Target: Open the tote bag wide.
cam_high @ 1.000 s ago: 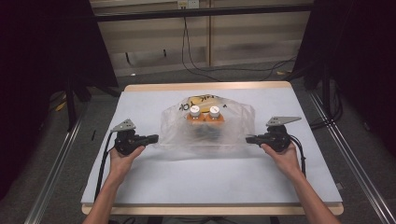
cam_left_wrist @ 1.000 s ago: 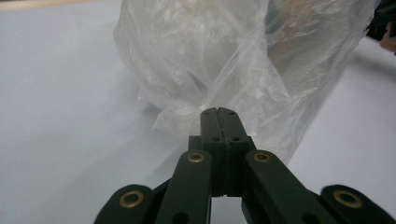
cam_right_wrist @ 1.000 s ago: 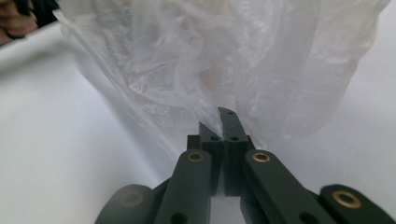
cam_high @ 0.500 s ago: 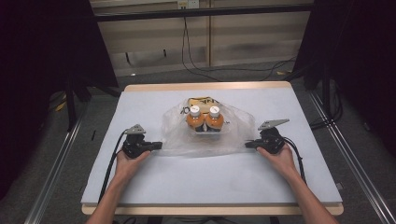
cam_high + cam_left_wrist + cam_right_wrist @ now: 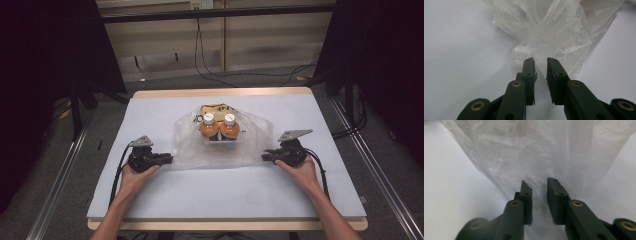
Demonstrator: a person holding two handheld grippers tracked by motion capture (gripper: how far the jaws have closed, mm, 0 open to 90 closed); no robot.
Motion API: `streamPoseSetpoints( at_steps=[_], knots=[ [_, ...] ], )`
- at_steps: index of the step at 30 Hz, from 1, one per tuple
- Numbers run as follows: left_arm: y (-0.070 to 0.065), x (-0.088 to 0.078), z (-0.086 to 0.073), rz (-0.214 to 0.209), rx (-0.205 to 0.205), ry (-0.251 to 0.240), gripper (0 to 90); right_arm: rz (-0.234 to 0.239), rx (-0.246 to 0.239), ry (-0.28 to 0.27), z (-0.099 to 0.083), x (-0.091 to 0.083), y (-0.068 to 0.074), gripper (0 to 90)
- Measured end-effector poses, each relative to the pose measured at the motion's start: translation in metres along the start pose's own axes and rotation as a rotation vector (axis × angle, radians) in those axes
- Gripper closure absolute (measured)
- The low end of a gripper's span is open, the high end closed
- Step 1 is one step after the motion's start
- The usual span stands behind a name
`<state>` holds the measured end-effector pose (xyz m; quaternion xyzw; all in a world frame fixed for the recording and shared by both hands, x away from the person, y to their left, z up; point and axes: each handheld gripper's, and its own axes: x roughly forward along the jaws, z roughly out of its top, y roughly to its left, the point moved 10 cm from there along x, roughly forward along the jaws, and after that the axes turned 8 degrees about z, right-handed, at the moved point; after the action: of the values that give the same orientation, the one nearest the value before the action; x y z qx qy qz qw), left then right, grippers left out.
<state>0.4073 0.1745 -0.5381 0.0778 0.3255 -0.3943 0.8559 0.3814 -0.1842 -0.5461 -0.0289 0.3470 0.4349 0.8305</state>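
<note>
1. The clear plastic bag (image 5: 222, 145) lies spread on the white table (image 5: 225, 195), a little beyond the middle, with 2 orange bottles (image 5: 218, 128) inside it, standing side by side, white caps up.
2. A yellow printed item (image 5: 218, 107) sits just behind the bottles; whether it is inside the film or under it, I cannot tell.
3. The left gripper (image 5: 167, 159) is at the bag's left corner. In the left gripper view its jaws have just been opening and now stand apart, with a bunched twist of film (image 5: 539, 56) between the tips and no pad pressing on it.
4. The right gripper (image 5: 265, 156) is at the bag's right corner. In the right gripper view its jaws have also just been opening and stand parted, with a thin fold of film (image 5: 539, 185) lying loose between them.
5. Risk: the film may cling to a pad, so a quick pull away would likely drag the bag sideways.
6. Risk: a dragged bag could tip the 2 bottles, since they stand upright on slack plastic.
7. Risk: if either gripper closes again from here, it may catch only 1 thin layer, which could slip or tear under the bottles' weight.
</note>
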Motion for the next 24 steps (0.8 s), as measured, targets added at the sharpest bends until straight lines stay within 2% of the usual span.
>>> streamPoseSetpoints(
  at_steps=[2,3,4,7,11,14,17,21,24],
  knots=[
    [0.000,-0.006,0.005,0.001,-0.025,-0.030,68.8,0.005,0.009,-0.039,0.005,-0.007,0.003,61.3],
    [0.000,-0.010,0.008,0.008,-0.023,-0.050,66.2,0.014,0.009,-0.054,0.007,-0.010,0.005,59.8],
    [-0.002,-0.015,0.011,-0.004,-0.030,-0.073,63.6,0.012,0.005,-0.068,0.009,-0.015,0.007,56.7],
    [-0.004,-0.024,0.016,-0.001,-0.029,-0.104,56.6,0.018,0.007,-0.109,0.014,-0.028,0.014,45.5],
    [-0.006,-0.035,0.023,-0.001,-0.042,-0.144,50.2,0.021,0.008,-0.141,0.018,-0.041,0.020,36.2],
    [-0.007,-0.042,0.030,0.003,-0.046,-0.172,47.9,0.024,0.005,-0.168,0.023,-0.050,0.026,33.4],
    [-0.012,-0.050,0.046,-0.004,-0.031,-0.222,48.7,0.036,0.002,-0.201,0.030,-0.060,0.033,31.9],
    [-0.023,-0.047,0.063,-0.026,0.009,-0.235,54.9,0.032,-0.012,-0.229,0.043,-0.070,0.037,31.7],
    [-0.033,-0.039,0.075,-0.042,0.038,-0.238,57.9,0.033,-0.012,-0.253,0.056,-0.075,0.035,31.7]
  ],
)
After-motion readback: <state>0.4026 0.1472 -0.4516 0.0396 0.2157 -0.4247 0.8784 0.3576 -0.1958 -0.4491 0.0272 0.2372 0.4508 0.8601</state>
